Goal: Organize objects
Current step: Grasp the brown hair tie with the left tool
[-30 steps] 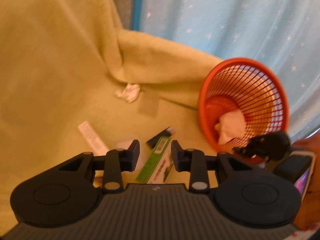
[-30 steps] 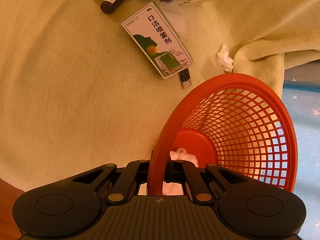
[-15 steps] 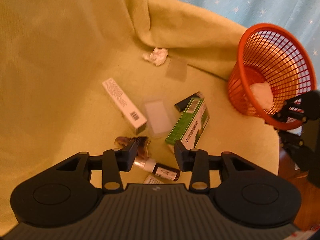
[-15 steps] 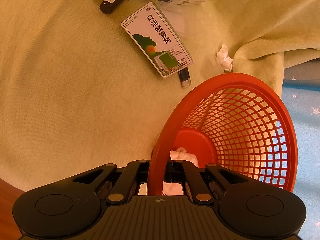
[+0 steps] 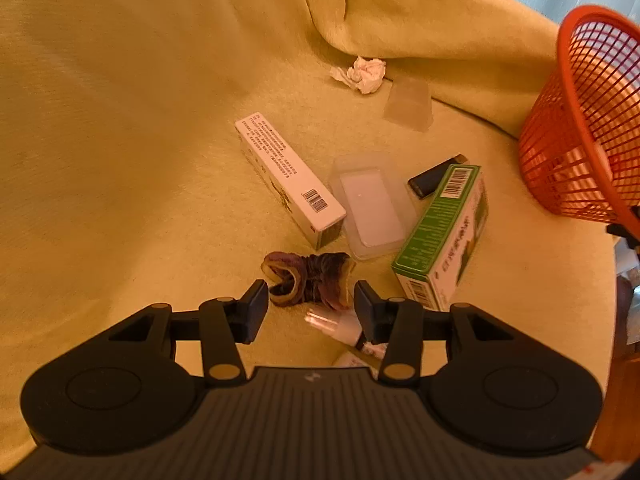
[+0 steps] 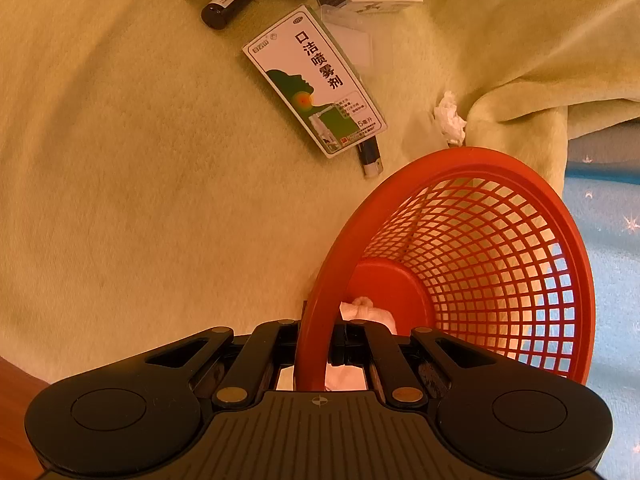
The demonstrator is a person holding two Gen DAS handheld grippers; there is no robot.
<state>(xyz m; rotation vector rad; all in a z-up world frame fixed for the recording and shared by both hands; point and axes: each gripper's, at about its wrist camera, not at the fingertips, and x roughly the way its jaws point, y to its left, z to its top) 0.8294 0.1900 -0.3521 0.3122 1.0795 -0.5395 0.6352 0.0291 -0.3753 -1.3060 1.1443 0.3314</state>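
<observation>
Right wrist view: "口洁喷雾剂" box (image 6: 314, 80); right tool (image 6: 338, 344) clamped on red basket (image 6: 480, 160); left tool (image 5: 310, 306) wide.

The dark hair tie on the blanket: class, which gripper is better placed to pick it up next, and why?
Left. The left gripper is open with the hair tie lying just ahead between its fingers. The right gripper is shut on the red basket rim, so it is occupied.

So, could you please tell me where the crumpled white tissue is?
In the left wrist view, the crumpled white tissue lies upper centre on the yellow blanket, beside a small clear lid.
</observation>
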